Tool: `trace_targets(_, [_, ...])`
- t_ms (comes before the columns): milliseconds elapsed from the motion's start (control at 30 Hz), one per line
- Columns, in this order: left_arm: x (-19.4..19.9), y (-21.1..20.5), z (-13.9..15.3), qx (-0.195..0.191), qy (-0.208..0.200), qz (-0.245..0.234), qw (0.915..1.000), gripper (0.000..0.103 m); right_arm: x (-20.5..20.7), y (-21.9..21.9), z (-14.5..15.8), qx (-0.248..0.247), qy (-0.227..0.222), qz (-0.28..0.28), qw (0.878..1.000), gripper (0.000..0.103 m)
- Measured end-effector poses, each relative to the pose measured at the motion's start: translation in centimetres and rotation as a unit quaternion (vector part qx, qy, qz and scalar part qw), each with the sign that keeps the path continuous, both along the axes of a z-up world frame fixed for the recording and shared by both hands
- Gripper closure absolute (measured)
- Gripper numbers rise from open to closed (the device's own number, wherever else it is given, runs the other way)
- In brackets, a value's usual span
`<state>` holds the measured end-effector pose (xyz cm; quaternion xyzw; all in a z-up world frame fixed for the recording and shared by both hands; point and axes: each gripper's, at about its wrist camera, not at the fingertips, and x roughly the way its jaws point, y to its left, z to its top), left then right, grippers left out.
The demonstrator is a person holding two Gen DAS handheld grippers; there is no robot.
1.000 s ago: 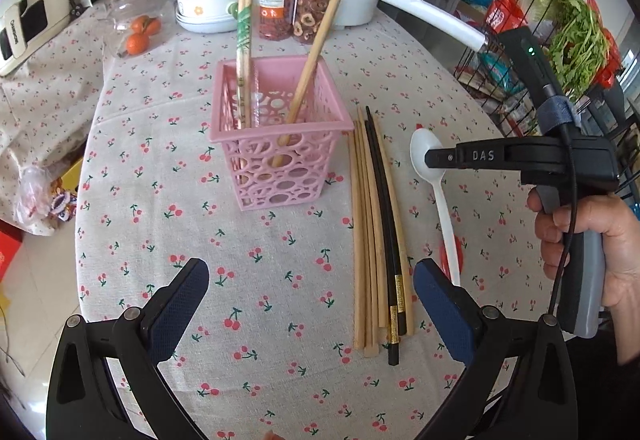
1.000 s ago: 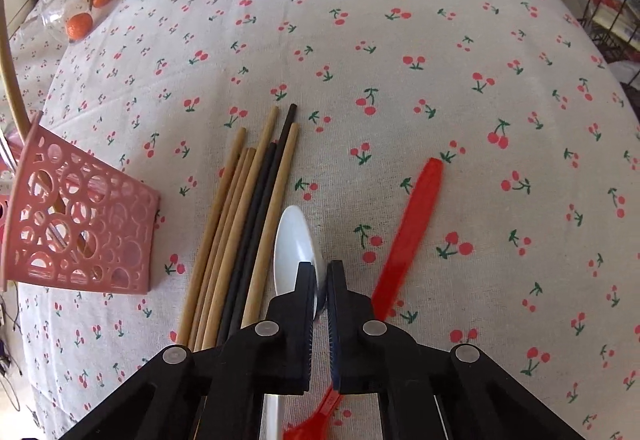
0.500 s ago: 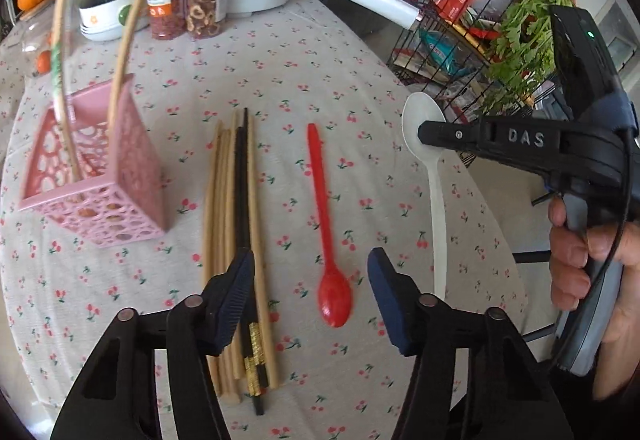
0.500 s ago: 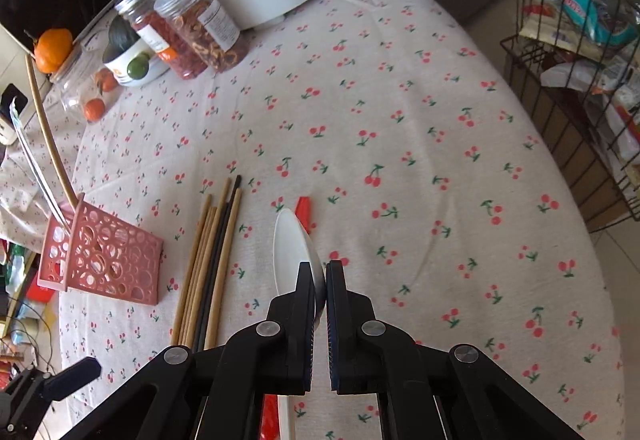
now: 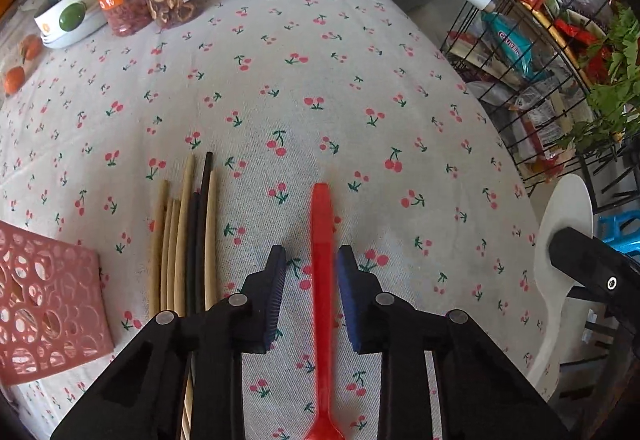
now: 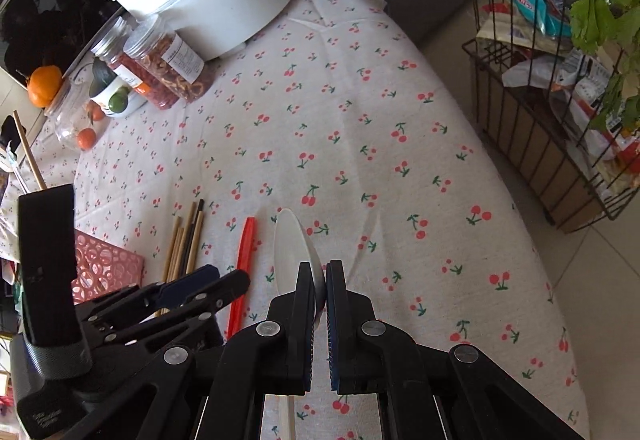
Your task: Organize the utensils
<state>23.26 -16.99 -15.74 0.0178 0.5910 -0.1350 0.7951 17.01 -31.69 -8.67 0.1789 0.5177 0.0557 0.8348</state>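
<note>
Closing left gripper (image 5: 311, 264) fingers straddle red spoon (image 5: 322, 240) handle, untouched; right gripper (image 6: 320, 282) clamps white spoon (image 6: 290, 240).

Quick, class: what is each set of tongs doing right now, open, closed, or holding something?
Left tongs: closing around the red spoon, pads not yet pressing it.
Right tongs: closed on the white spoon.

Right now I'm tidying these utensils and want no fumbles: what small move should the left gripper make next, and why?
Probably finish closing. The left gripper straddles the red spoon's handle on the tablecloth, its jaws closing with gaps on both sides. The right gripper already holds the white spoon.
</note>
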Motion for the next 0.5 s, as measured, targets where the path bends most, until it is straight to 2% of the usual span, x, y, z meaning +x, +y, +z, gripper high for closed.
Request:
trace_targets(133, [0.3,-0.1,0.0,0.02,-0.002,-0.003,0.9998,0.091,0.3,-0.1,-0.1,0.003,0.002,0.002,1.0,0.1])
trace_targets(233, [0.4,0.6,0.3,0.007,-0.007,0.005,0.9999,0.092,0.3,0.0,-0.1,0.002,0.003,0.002,1.0,0.1])
trace_targets(500, [-4.3,3.8,6.4,-0.035,-0.096,-0.021,0.9945,0.092,-0.2,0.8,1.4,-0.001,-0.029,-0.006,1.0,0.1])
